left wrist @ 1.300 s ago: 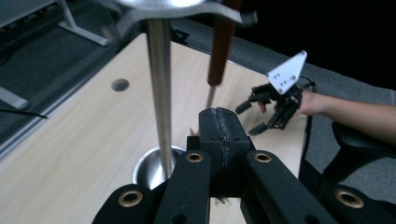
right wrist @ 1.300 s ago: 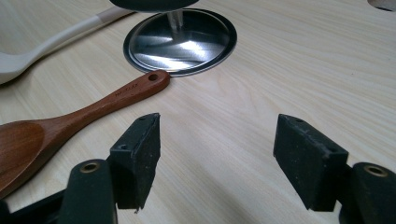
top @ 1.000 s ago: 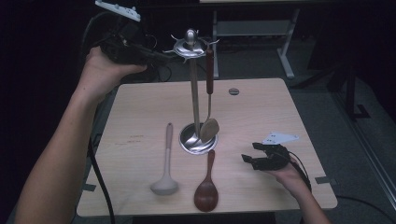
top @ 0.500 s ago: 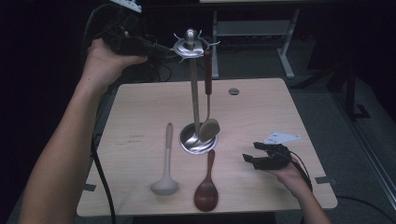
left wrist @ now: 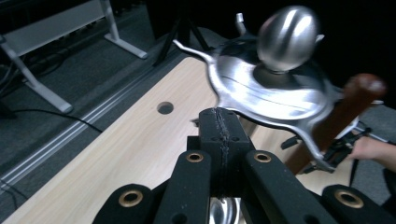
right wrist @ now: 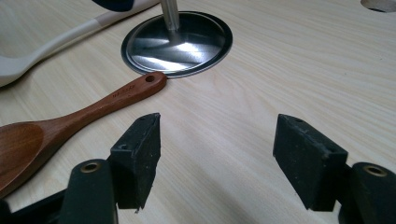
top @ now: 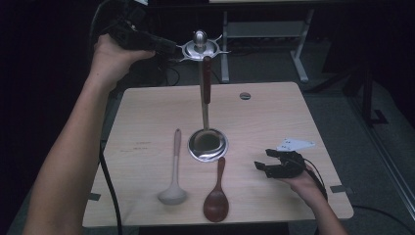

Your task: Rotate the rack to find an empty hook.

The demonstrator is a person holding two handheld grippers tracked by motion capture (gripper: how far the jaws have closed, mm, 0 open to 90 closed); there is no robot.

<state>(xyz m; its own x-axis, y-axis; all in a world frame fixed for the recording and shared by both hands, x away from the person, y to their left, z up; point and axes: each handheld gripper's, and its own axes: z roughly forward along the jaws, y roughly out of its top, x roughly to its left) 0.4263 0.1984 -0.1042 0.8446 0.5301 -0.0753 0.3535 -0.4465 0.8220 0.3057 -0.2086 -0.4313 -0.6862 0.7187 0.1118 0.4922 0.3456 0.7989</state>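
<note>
- Seen from the high view, a metal utensil stand [top: 202,98] rises from a round base on the wooden desk [top: 274,122], with a brown-handled utensil [top: 206,81] hanging from its top disc.
- At the upper left, the left hand-held gripper [top: 169,47] is raised to the rim of that disc, its jaws pressed together.
- A white ladle [top: 173,171] and a wooden spoon [top: 217,193] lie in front of the base; the right hand-held gripper [top: 262,165] rests near the desk's right edge, jaws apart.
- Along the left hand-held gripper [left wrist: 219,116] view, the closed jaw tips meet the disc's edge [left wrist: 261,91] under its ball knob.
- Along the right hand-held gripper [right wrist: 217,140] view, wide-open jaws frame bare desk, with the spoon handle [right wrist: 116,95] just to their left.
</note>
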